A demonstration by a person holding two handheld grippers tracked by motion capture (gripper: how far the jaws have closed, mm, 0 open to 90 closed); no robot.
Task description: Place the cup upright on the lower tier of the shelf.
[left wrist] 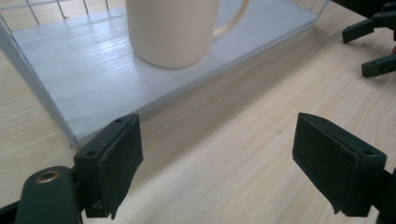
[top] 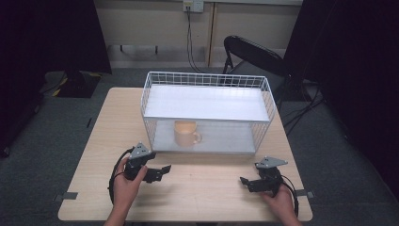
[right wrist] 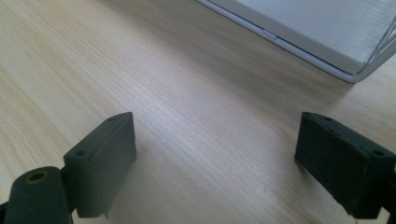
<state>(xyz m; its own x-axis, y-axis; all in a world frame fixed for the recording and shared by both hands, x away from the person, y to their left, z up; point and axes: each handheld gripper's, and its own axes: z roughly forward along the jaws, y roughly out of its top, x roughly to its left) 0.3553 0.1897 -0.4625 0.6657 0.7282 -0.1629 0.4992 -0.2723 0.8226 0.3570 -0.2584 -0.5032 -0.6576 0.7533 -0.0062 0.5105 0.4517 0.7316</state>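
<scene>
Left tool [left wrist: 217, 154] hovering jaws apart over light wooden desk [top: 202, 188], cream ceramic mug [left wrist: 173, 30] sitting just ahead on white wire rack's [top: 207, 110] lower shelf; right tool [right wrist: 215, 163] resting, jaws apart, gripping nothing.

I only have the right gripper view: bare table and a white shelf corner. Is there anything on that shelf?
Observer: Yes, a cream mug stands on the lower board of the wire shelf, left of its middle.
Operator: Which way is its handle?
Observer: It points to the right in the high view.
Operator: Is the left gripper on it?
Observer: No. The left gripper is open in front of the shelf, aimed at the mug, nothing between its jaws.
</scene>
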